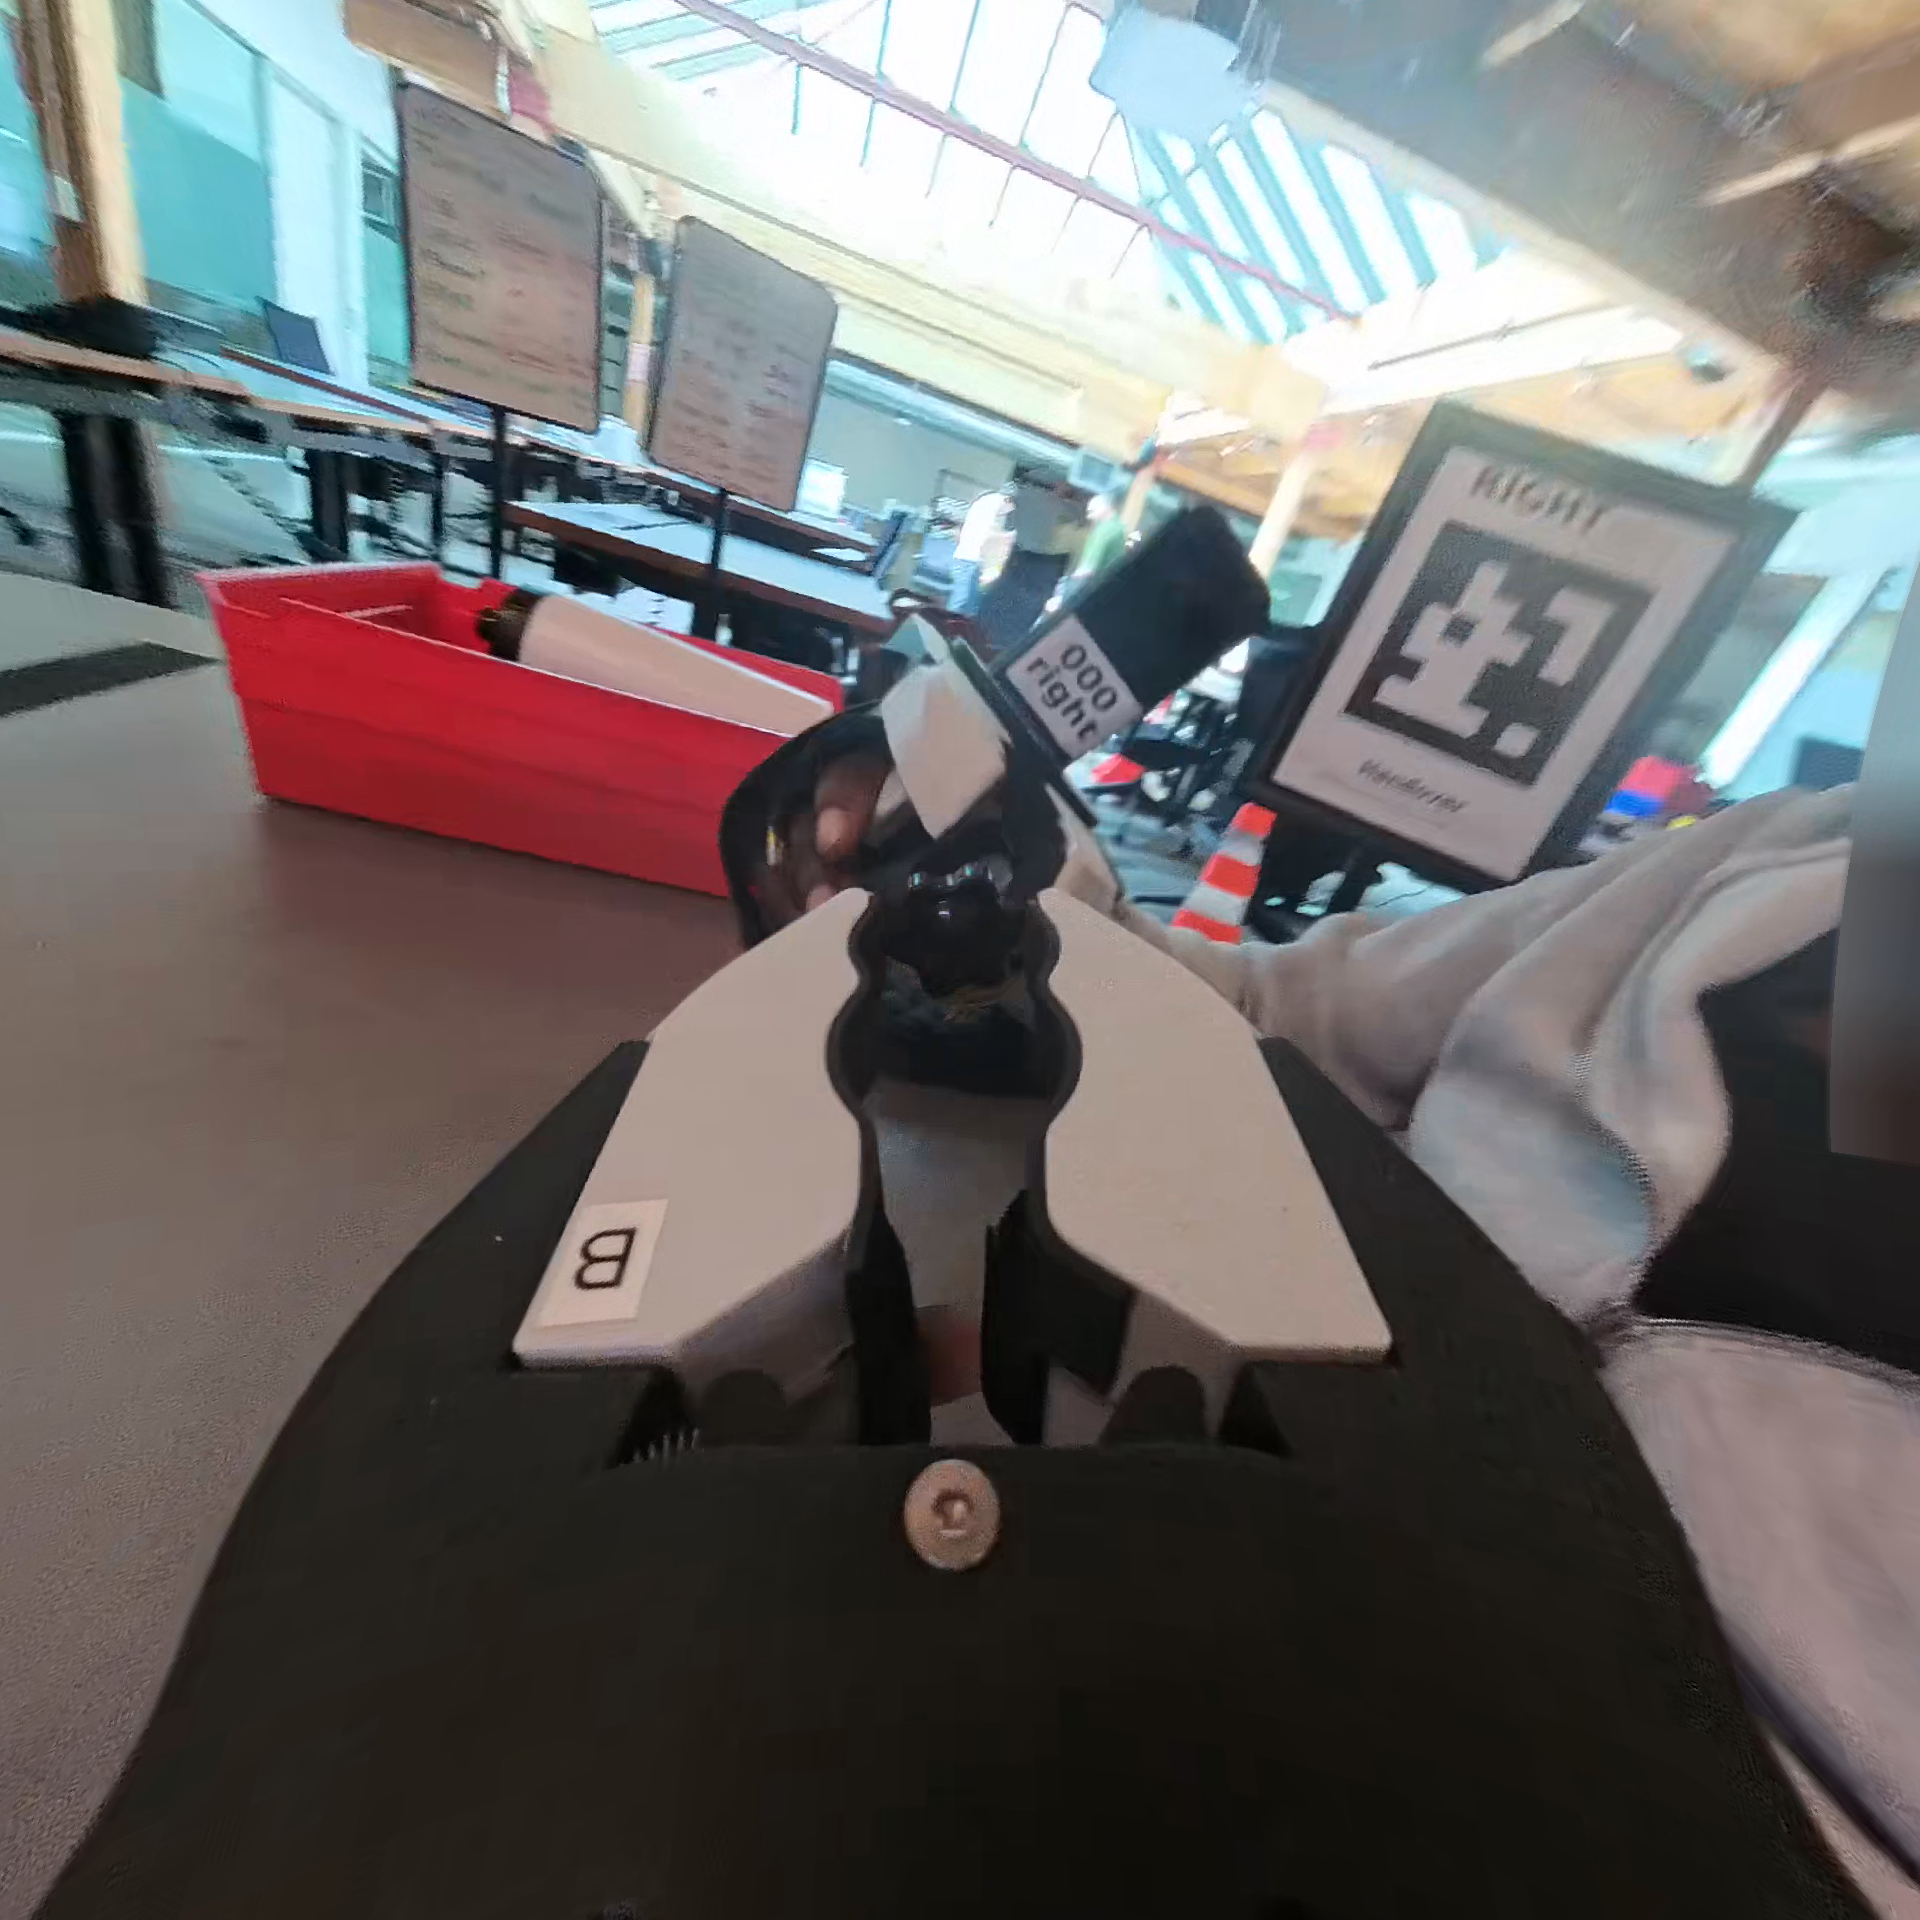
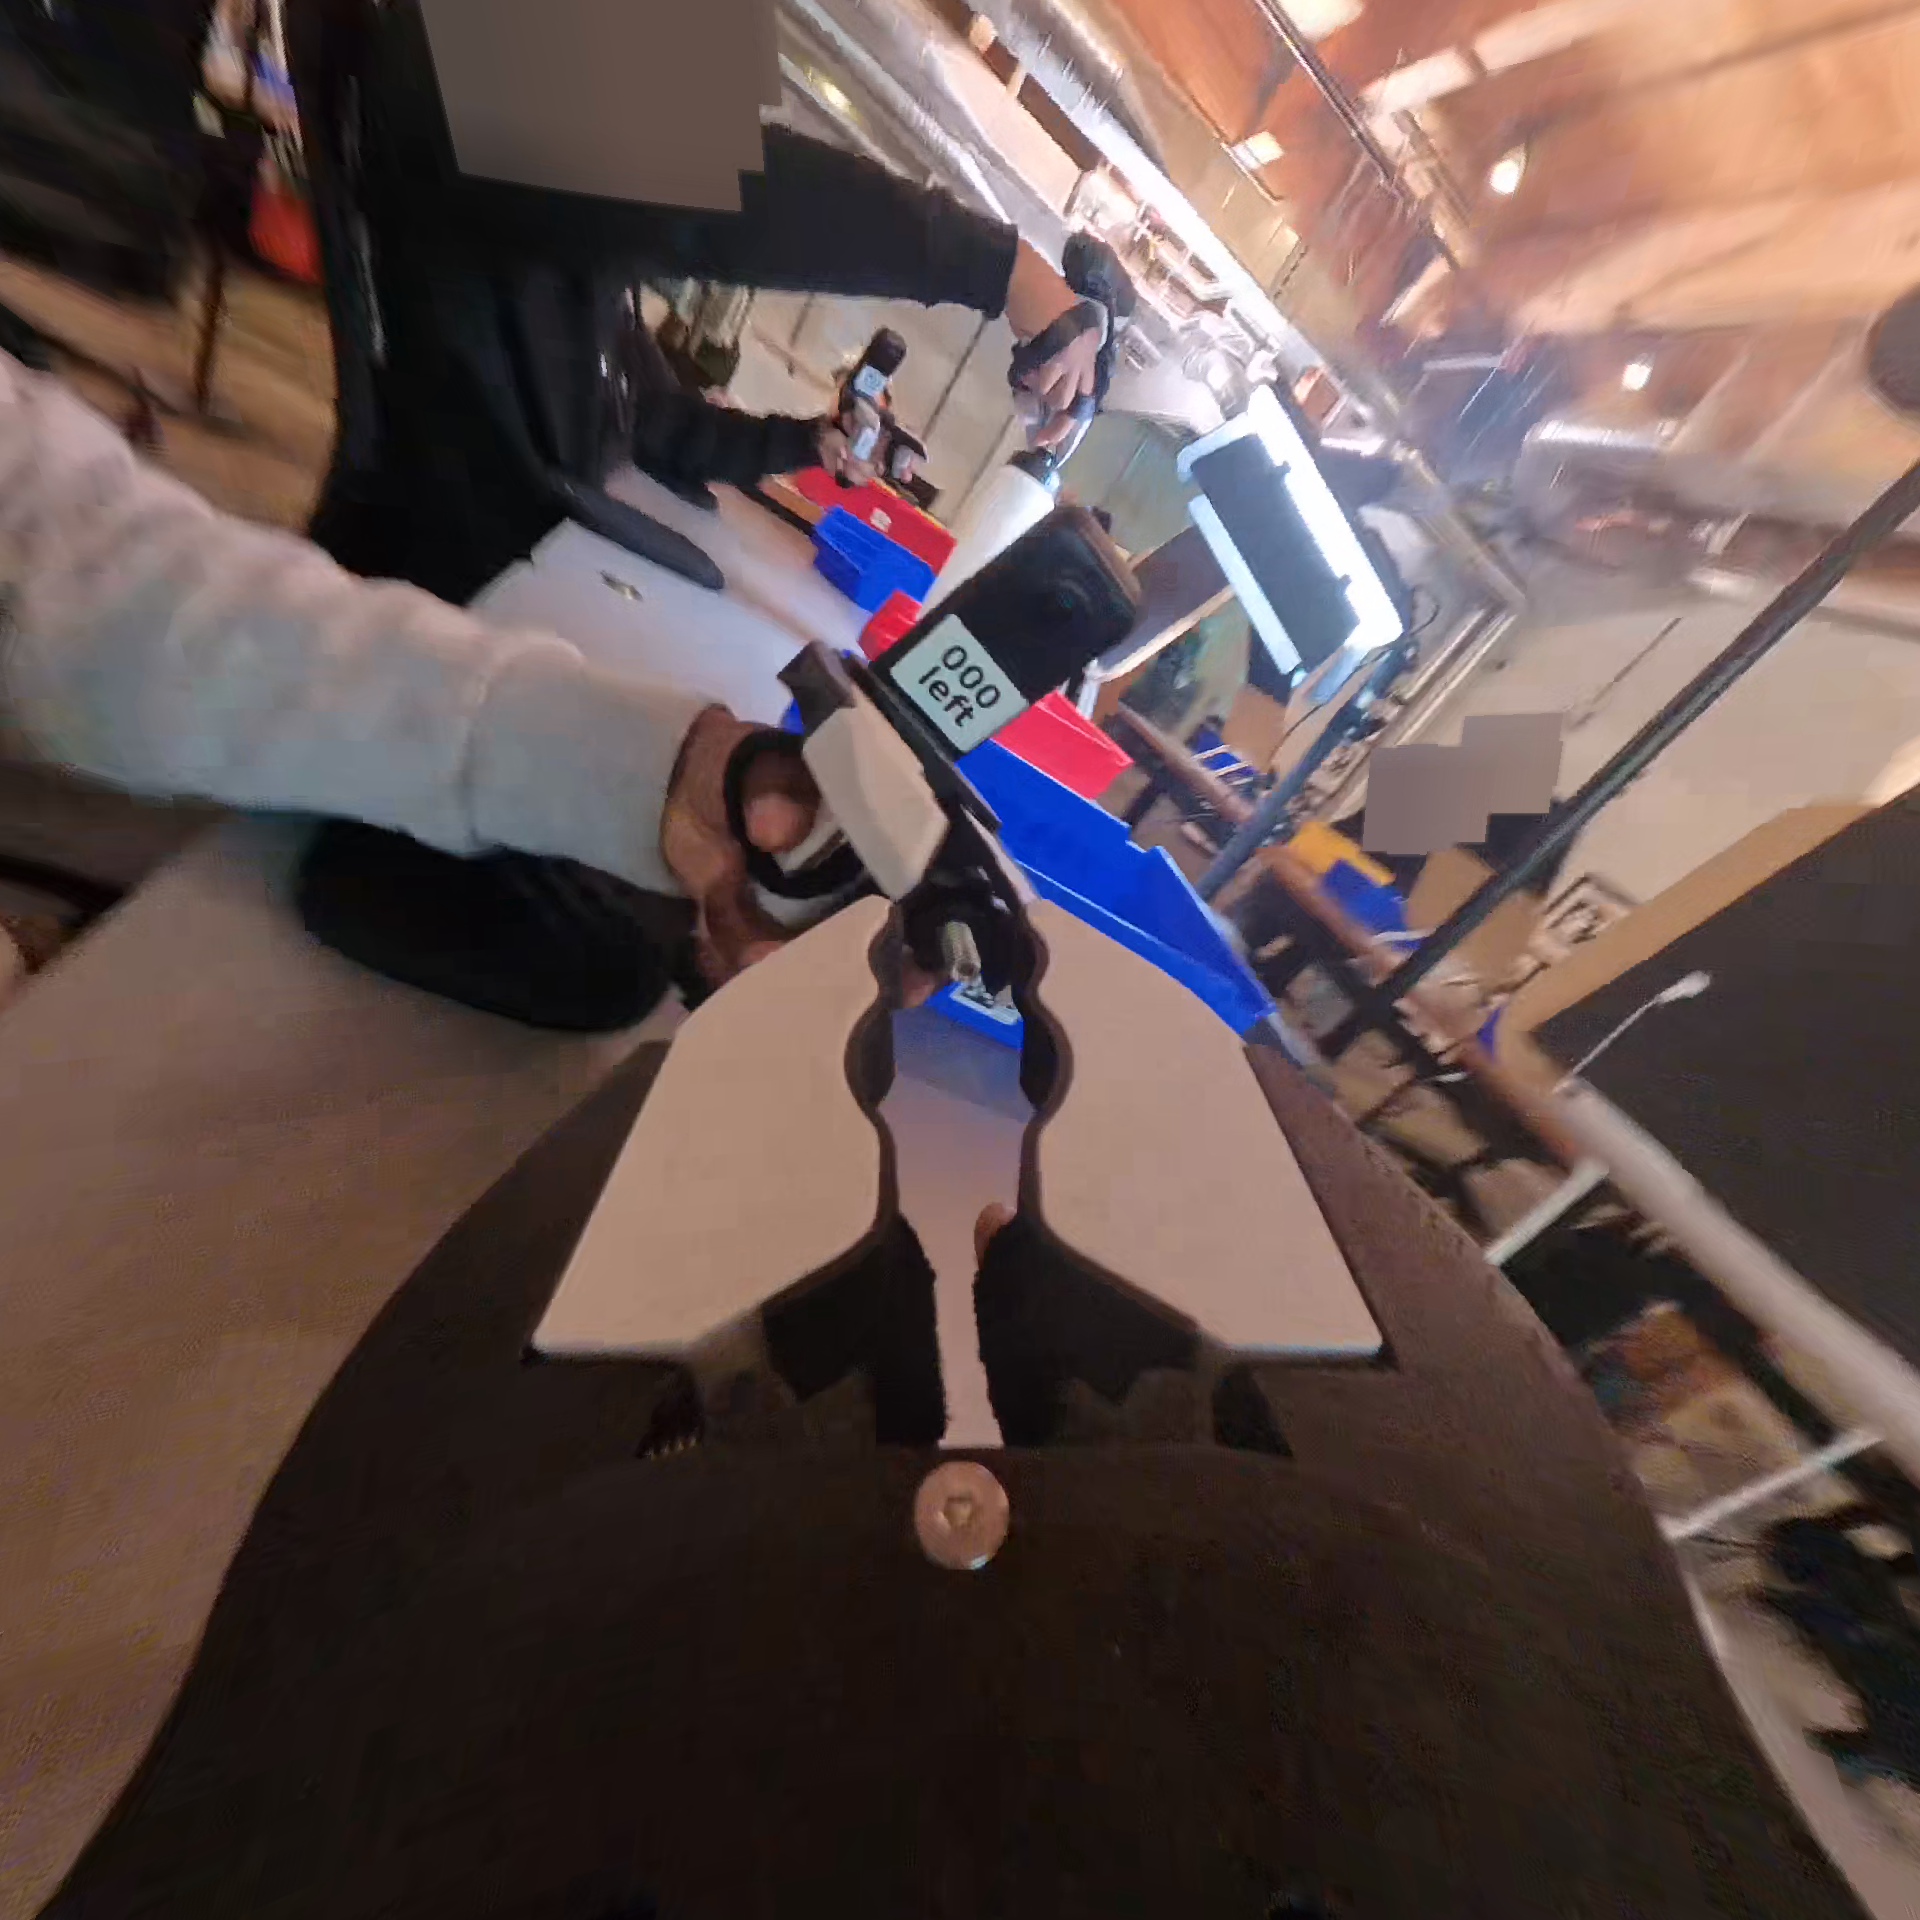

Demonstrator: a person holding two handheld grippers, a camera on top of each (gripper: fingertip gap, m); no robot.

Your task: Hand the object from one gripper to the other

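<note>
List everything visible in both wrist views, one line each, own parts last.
Knob-headed object: one, black with a metal stud, at both grippers' fingertips.
Red bin: one, on the dark table, far left.
White bottle: one, lying in the red bin.
Blue bins: several, with red ones, behind the fingers.
Marker board: one, black and white, right.
Traffic cone: one, orange and white, behind.
Another person: one, dark sleeves, holding other grippers.
Left gripper: white fingers; grip unclear.
Right gripper: white fingers; grip unclear.

A red bin point(image 1: 436, 727) holds a white bottle point(image 1: 634, 649); blue bins point(image 2: 1091, 862) beyond.
</note>
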